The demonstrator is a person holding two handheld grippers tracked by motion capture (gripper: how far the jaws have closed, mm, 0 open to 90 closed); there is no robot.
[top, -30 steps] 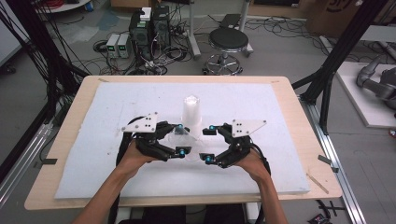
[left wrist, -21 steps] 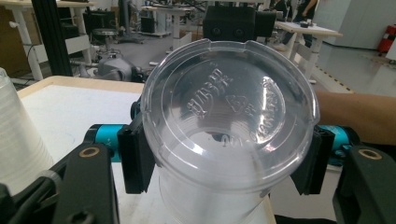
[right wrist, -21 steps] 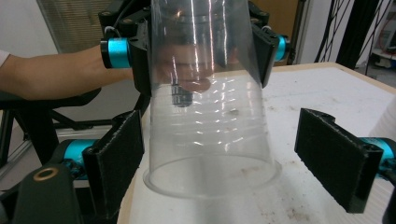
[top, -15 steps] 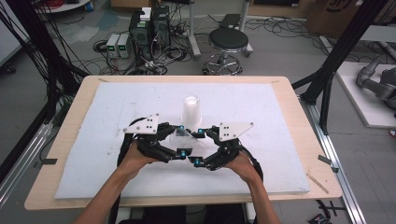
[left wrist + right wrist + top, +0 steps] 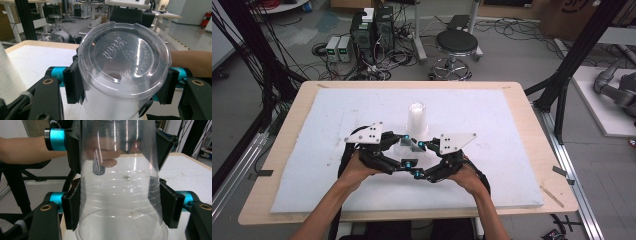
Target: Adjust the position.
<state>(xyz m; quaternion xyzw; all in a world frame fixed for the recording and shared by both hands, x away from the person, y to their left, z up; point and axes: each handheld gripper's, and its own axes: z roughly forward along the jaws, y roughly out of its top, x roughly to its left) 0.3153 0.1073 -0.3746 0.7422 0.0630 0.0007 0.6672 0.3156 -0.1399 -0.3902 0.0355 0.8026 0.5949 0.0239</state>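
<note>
Grippers both clamped on the same clear plastic cup (image 5: 408,145), held between them just above the white foam board (image 5: 312,150).

Left gripper (image 5: 398,148): pads (image 5: 72,83) press the cup's wall near its closed base; in the left gripper view the base faces the camera, embossed lettering visible on it.

Right gripper (image 5: 423,155): jaws have just been closing, cup between them, and in the right gripper view the pads (image 5: 71,207) sit against the wall nearer the wide rim. The left gripper's jaws show farther up the same cup there. Cup looks to lie roughly level, base toward the left gripper's camera and mouth toward the right gripper's, though from the high view the clear plastic is hard to make out.

Person's hands come in from the near edge, one on each gripper.

Outward: stack of white cups (image 5: 416,120) stands upright on the board just behind the grippers, apart from them. Board lies on a wooden table (image 5: 542,150). Beyond the far edge, a black stool (image 5: 456,45) and electronics boxes (image 5: 339,47) on the floor.
</note>
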